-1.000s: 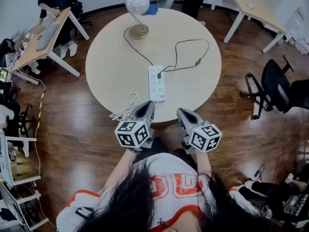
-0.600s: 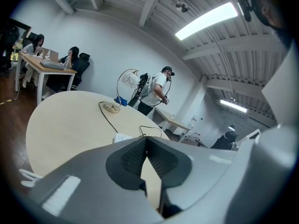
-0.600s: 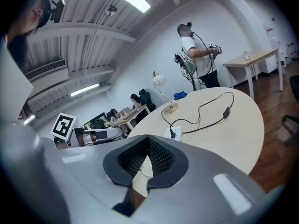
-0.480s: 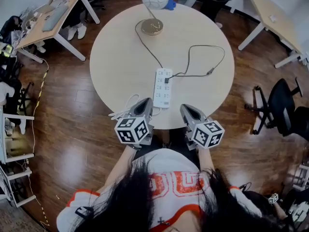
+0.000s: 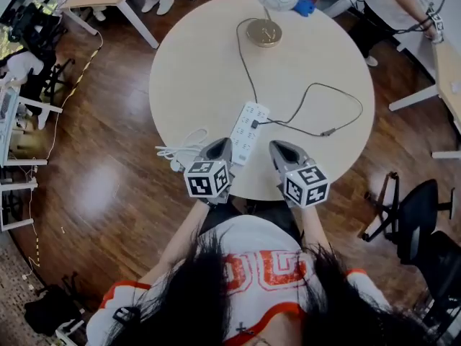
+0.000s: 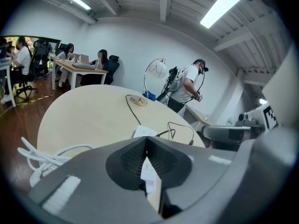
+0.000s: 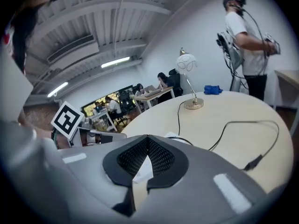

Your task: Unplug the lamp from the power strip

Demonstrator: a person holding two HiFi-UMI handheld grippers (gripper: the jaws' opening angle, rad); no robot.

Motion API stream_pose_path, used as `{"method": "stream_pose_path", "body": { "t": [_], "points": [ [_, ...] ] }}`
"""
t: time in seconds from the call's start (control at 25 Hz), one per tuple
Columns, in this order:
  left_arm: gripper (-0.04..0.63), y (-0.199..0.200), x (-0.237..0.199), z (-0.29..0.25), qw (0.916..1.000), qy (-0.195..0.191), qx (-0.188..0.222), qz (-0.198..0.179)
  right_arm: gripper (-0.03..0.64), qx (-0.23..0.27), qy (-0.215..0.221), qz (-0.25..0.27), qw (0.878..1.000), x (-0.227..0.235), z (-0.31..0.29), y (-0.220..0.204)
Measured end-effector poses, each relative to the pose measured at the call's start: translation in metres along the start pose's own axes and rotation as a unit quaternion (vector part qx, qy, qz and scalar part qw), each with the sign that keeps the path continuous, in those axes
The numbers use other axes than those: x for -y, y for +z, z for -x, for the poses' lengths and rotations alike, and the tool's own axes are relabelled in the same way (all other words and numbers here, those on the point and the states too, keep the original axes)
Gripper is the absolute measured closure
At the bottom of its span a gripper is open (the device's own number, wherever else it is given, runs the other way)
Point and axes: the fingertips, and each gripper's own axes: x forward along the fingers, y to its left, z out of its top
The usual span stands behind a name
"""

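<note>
- White power strip (image 5: 247, 132) lies on the round beige table (image 5: 194, 63), with a black plug (image 5: 254, 123) seated in it.
- Lamp (image 5: 268, 20) stands well beyond the strip at the table's far edge; a black cord runs from its base to the strip.
- Left gripper (image 5: 218, 147) is just left of the strip's near end, jaws closed and empty.
- Right gripper (image 5: 278, 148) is just right of that end, jaws pressed together on nothing.
</note>
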Motion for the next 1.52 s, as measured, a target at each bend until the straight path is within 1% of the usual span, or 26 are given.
{"method": "stream_pose_path", "body": {
  "t": [0.12,0.16,0.28,0.36,0.44,0.56,0.64,0.68,0.76,0.84,0.92,0.96,1.0,1.08,1.12,1.16,1.24,1.28,1.36,1.4,1.44,1.52],
  "points": [
    [0.595,-0.022,0.002,-0.018,0.9993,0.023,-0.03,0.0,0.615,-0.034,0.007,0.102,0.994,0.012,-0.012,-0.003],
    [0.595,-0.029,0.004,-0.022,0.999,0.028,-0.036,0.004,0.615,-0.042,0.015,0.124,0.991,0.015,-0.016,-0.003],
    [0.595,-0.044,0.009,-0.035,0.9974,0.046,-0.054,0.012,0.615,-0.057,0.041,0.167,0.984,0.021,-0.028,-0.002],
    [0.595,-0.052,0.012,-0.043,0.9961,0.056,-0.066,0.016,0.615,-0.065,0.051,0.206,0.975,0.026,-0.036,0.001],
    [0.595,-0.056,0.013,-0.05,0.9949,0.066,-0.074,0.018,0.615,-0.075,0.064,0.255,0.962,0.029,-0.043,0.005],
    [0.595,-0.059,0.01,-0.052,0.9927,0.086,-0.079,0.03,0.614,-0.097,0.107,0.321,0.936,0.022,-0.054,0.008],
    [0.595,-0.06,0.006,-0.053,0.9915,0.097,-0.079,0.036,0.606,-0.123,0.133,0.363,0.914,0.016,-0.063,0.006],
    [0.595,-0.06,0.005,-0.054,0.9911,0.1,-0.081,0.035,0.583,-0.14,0.14,0.384,0.902,0.015,-0.067,0.003],
    [0.595,-0.063,0.004,-0.058,0.9906,0.101,-0.089,0.027,0.561,-0.176,0.144,0.418,0.88,0.015,-0.077,-0.008],
    [0.595,-0.069,0.003,-0.062,0.9894,0.102,-0.101,0.023,0.547,-0.208,0.149,0.44,0.861,0.017,-0.086,-0.02],
    [0.595,-0.074,0.001,-0.065,0.9881,0.104,-0.111,0.022,0.511,-0.236,0.152,0.455,0.845,0.018,-0.093,-0.032],
    [0.595,-0.076,0.0,-0.065,0.9878,0.105,-0.114,0.02,0.48,-0.25,0.15,0.466,0.835,0.019,-0.096,-0.038],
    [0.595,-0.077,0.0,-0.066,0.9878,0.104,-0.115,0.018,0.466,-0.264,0.145,0.48,0.824,0.022,-0.098,-0.044],
    [0.595,-0.077,0.001,-0.066,0.9883,0.1,-0.114,0.019,0.468,-0.285,0.137,0.508,0.801,0.027,-0.102,-0.053],
    [0.595,-0.077,0.002,-0.066,0.9889,0.096,-0.112,0.021,0.468,-0.291,0.136,0.515,0.795,0.028,-0.104,-0.056],
    [0.595,-0.076,0.003,-0.066,0.9898,0.09,-0.108,0.025,0.469,-0.294,0.137,0.518,0.792,0.028,-0.107,-0.058],
    [0.595,-0.076,0.004,-0.066,0.9916,0.078,-0.097,0.034,0.471,-0.3,0.135,0.519,0.789,0.03,-0.113,-0.06],
    [0.595,-0.076,0.005,-0.067,0.9921,0.074,-0.096,0.034,0.476,-0.305,0.131,0.523,0.785,0.032,-0.117,-0.062],
    [0.595,-0.077,0.007,-0.069,0.9923,0.069,-0.1,0.024,0.489,-0.321,0.126,0.532,0.773,0.039,-0.122,-0.066],
    [0.595,-0.077,0.009,-0.07,0.9923,0.067,-0.103,0.018,0.496,-0.33,0.127,0.531,0.77,0.041,-0.122,-0.069],
    [0.595,-0.077,0.011,-0.071,0.9923,0.066,-0.104,0.015,0.509,-0.339,0.13,0.523,0.771,0.043,-0.121,-0.07],
    [0.595,-0.075,0.014,-0.074,0.9927,0.062,-0.102,0.013,0.509,-0.348,0.132,0.5,0.782,0.046,-0.119,-0.069]
  ]
}}
